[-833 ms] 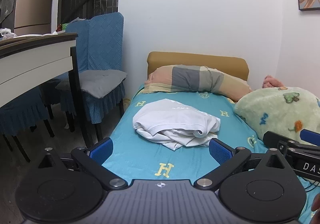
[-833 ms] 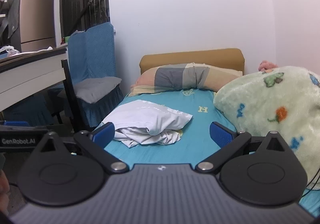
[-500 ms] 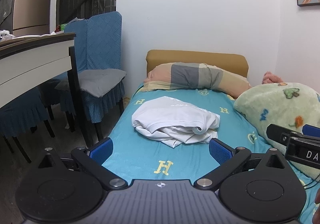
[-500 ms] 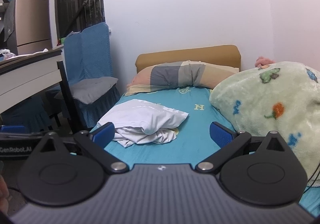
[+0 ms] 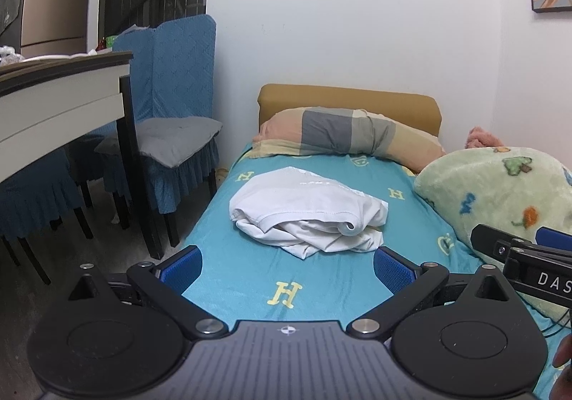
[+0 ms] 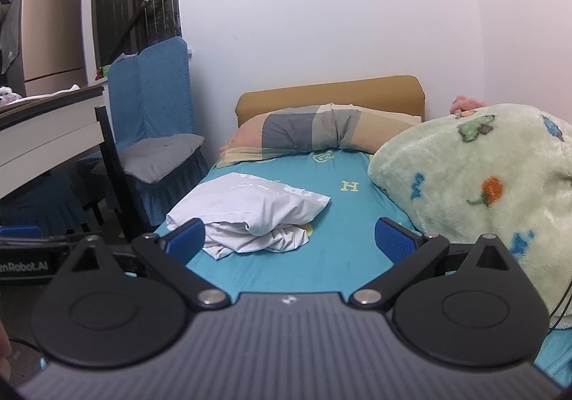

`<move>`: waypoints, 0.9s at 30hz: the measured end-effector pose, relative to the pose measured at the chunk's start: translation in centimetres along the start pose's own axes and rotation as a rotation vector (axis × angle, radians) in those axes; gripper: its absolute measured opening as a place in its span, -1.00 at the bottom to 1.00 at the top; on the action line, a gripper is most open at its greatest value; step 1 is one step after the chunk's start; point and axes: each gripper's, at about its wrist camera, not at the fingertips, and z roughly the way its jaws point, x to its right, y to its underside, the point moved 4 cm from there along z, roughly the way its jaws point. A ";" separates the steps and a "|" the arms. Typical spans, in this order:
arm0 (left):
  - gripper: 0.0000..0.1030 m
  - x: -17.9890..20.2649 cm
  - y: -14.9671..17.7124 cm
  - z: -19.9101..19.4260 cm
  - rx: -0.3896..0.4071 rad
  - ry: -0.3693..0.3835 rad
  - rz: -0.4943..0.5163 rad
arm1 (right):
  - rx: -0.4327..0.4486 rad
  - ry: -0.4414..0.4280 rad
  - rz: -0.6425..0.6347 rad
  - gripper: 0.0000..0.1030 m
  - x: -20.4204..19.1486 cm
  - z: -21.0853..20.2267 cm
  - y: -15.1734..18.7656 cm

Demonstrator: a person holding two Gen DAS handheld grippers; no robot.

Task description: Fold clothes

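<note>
A crumpled white garment lies bunched in the middle of a teal bed sheet printed with yellow H letters. It also shows in the right wrist view. My left gripper is open and empty, held over the near end of the bed, short of the garment. My right gripper is open and empty too, to the right of the left one; its left fingertip overlaps the garment's near edge in view. The right gripper's body shows at the right of the left wrist view.
A striped pillow lies against the tan headboard. A green fleece blanket is piled along the bed's right side. A blue-covered chair and a white table stand left of the bed.
Both grippers have lowered and moved slightly; the garment sits a little lower and nearer in both views. Both stay open. The garment has not moved on the bed.
</note>
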 end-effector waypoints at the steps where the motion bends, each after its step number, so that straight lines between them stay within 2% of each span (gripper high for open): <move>1: 0.99 0.0 0.0 0.1 -0.005 0.001 -0.003 | 0.002 0.001 -0.001 1.00 0.0 0.0 0.0; 9: 0.99 0.0 0.1 0.5 -0.024 -0.004 0.000 | 0.012 0.039 -0.010 1.00 0.3 0.1 -0.3; 14: 0.99 -0.2 -0.5 0.1 0.003 -0.033 0.018 | 0.067 0.077 -0.030 1.00 0.1 -0.5 -0.5; 17: 0.99 -0.5 -1.2 -0.2 0.013 -0.045 0.024 | 0.073 0.049 -0.018 1.00 0.1 -0.3 -0.1; 20: 0.99 -1.2 -2.2 -0.5 0.035 -0.059 0.034 | 0.035 -0.007 -0.025 1.00 -0.6 1.1 0.8; 23: 0.99 -2.3 -3.1 -0.5 0.051 -0.082 0.027 | -0.013 -0.066 -0.047 0.88 -2.0 3.4 1.4; 26: 1.00 -3.9 -2.9 -0.2 0.039 -0.071 -0.028 | -0.049 -0.082 -0.118 0.82 -4.1 7.2 1.9; 27: 0.99 -4.5 -2.8 0.0 0.033 -0.067 -0.046 | -0.062 -0.081 -0.148 0.60 -4.7 8.7 2.2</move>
